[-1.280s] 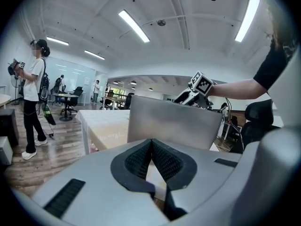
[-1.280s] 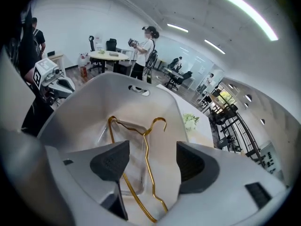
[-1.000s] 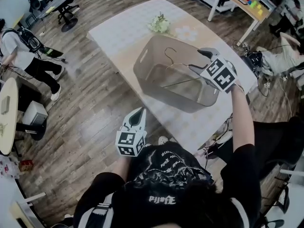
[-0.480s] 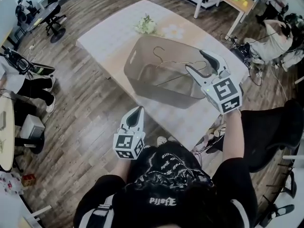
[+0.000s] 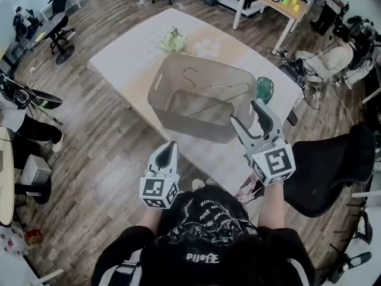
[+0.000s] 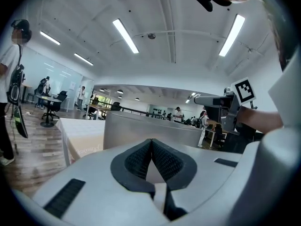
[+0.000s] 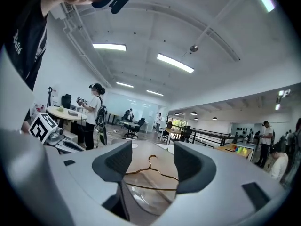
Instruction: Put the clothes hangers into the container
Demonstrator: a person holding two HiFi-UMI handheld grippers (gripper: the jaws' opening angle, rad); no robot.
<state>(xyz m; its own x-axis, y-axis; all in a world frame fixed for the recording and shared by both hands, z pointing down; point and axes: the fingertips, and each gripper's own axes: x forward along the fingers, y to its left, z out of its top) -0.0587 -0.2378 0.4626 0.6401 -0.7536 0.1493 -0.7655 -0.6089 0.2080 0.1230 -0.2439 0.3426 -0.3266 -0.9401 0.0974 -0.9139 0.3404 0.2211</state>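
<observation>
Clothes hanger (image 5: 217,86) lies inside container (image 5: 184,117) on worktop (image 5: 125,52), long axis across it, just ahead of right gripper (image 5: 249,117) (nearer one; jaws wide apart, empty). Left gripper (image 5: 168,151) closed, empty, farther back.

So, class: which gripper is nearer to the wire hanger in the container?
Right. The right gripper, open, sits by the container's near right corner, close to the wire hanger; the left gripper, shut, is farther back over the floor.
</observation>
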